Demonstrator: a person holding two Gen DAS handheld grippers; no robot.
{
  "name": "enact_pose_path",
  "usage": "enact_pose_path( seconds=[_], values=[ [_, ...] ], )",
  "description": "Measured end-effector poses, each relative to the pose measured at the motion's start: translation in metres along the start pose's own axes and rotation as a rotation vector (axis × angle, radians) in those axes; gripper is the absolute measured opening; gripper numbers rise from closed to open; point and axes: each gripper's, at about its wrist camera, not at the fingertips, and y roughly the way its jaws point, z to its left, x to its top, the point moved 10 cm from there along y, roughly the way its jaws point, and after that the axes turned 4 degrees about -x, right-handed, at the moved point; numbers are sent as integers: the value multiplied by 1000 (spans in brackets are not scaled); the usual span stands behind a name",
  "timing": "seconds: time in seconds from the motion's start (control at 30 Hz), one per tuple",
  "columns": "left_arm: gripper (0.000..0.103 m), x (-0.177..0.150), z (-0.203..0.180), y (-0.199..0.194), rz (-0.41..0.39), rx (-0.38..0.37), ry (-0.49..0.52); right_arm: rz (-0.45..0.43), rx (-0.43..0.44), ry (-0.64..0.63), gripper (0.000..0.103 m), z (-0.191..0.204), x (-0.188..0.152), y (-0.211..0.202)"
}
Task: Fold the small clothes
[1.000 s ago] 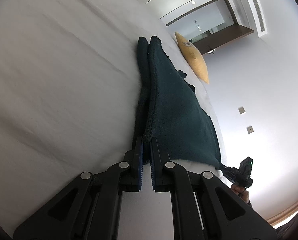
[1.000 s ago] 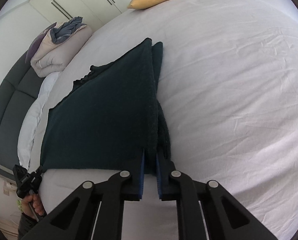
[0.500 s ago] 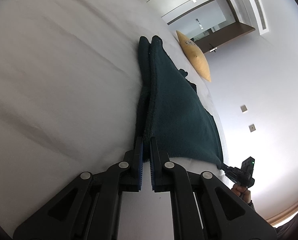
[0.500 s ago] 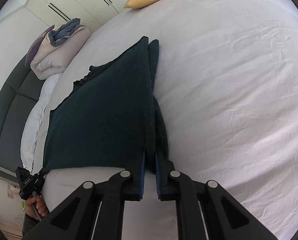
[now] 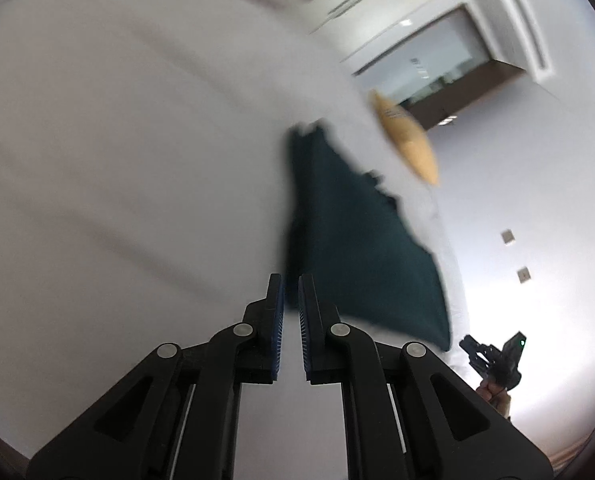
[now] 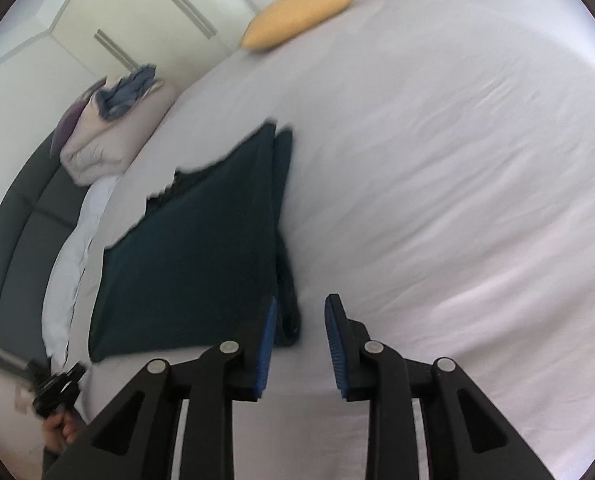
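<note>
A dark teal garment (image 5: 353, 240) lies folded flat on the white bed (image 5: 117, 152); it also shows in the right wrist view (image 6: 201, 248). My left gripper (image 5: 291, 284) hovers just short of the garment's near corner, its jaws a narrow gap apart with nothing between them. My right gripper (image 6: 300, 312) is open and empty at the garment's other near corner, the cloth edge lying by the left finger (image 6: 268, 320). Each gripper appears small in the other's view, the right one (image 5: 493, 356) and the left one (image 6: 53, 392). The left wrist view is blurred by motion.
A yellow pillow (image 6: 301, 12) lies at the far edge of the bed. A folded duvet with blue and purple clothes on it (image 6: 113, 128) sits by the dark headboard (image 6: 13, 208). White wardrobe doors (image 6: 137, 20) stand behind.
Both grippers have let go of the garment's folded edge and drawn back. The right jaws opened wide, the left only slightly. The garment now lies on the bed.
</note>
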Motion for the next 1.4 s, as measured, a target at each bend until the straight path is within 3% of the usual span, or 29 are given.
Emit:
enact_pose_path(
  seconds=[0.1,0.23,0.33,0.4,0.43,0.47,0.53,0.7,0.8,0.9,0.97,1.17,1.23,1.33,1.4],
  values=[
    [7,16,-58,32,21,-94,84,15,121,-33,29,51,4,8],
    [7,15,-116,123,143,-141,202,135,301,-72,29,133,-11,57],
    [7,-7,-111,188,267,-74,232,231,352,-84,29,165,-29,100],
    [7,-21,-91,209,309,-15,211,294,347,-86,29,171,-43,129],
    [7,-23,-85,208,286,-44,175,303,319,-104,28,169,-48,139],
    [6,-22,-77,200,260,-70,129,306,296,-121,17,165,-51,146],
    [4,-22,-59,180,214,-62,94,290,312,-113,8,157,-50,147],
    [3,-35,-37,143,183,-19,71,192,292,-14,3,112,-22,135],
    [3,-44,-31,122,170,-8,56,111,219,75,0,79,-8,118],
    [3,-50,-27,103,151,12,33,25,105,105,5,61,1,96],
    [3,-50,-43,96,129,37,79,36,154,70,12,87,-5,91],
    [4,-42,-135,119,122,-111,227,225,446,-120,29,207,-59,126],
    [4,-46,-138,146,165,-117,230,280,398,-111,30,205,-71,150],
    [3,-65,-102,182,272,-21,187,281,388,-92,11,186,-73,155],
    [3,-68,-92,172,245,-92,128,248,355,-70,10,156,-64,142]
  ],
)
